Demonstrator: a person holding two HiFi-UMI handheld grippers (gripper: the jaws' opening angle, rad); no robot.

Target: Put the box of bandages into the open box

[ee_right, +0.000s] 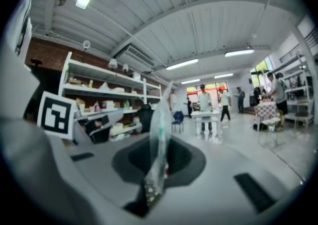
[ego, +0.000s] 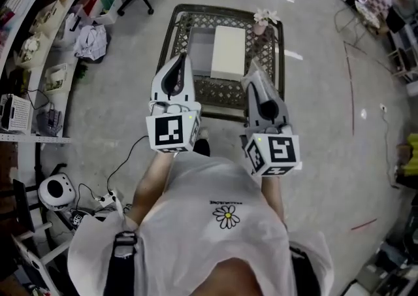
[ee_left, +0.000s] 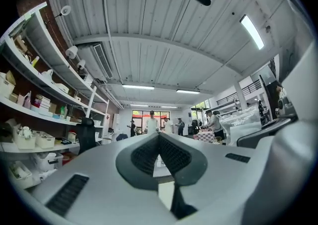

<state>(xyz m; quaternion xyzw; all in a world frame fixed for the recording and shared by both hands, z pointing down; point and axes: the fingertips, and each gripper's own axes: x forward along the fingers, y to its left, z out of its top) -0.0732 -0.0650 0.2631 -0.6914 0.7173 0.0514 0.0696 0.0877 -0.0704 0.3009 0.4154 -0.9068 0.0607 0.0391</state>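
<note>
1. Thin translucent packet [ee_right: 160,119], with a touch of green print. We see it edge-on in the right gripper view, standing upright between the jaws and rising past their tips. We cannot tell if this is the box of bandages. In the head view it shows as a pale sliver [ego: 255,70] at the tip of its holder, over the near part of the bench.

2. Right hand-held gripper [ee_right: 161,145], clenched on the packet, jaws almost together. In the head view [ego: 253,80] we find it at the right, marker cube [ego: 273,153] toward the person.

3. Left hand-held gripper [ee_left: 159,137], jaws closed on each other, nothing between them. We log it [ego: 180,61] level with the right one, the two well apart.

4. White box [ego: 228,53], flat on the bench beyond both tips, clear of the packet. A greyer panel [ego: 199,48] lies against its left side.

5. Bench [ego: 171,34], dark wire-mesh top with a raised rim.

6. Small vase of pale flowers [ego: 264,20], at the far right corner of the bench.

7. Shelves [ee_right: 107,95] with stock, and people [ee_left: 151,123] standing far off in the room.
</note>
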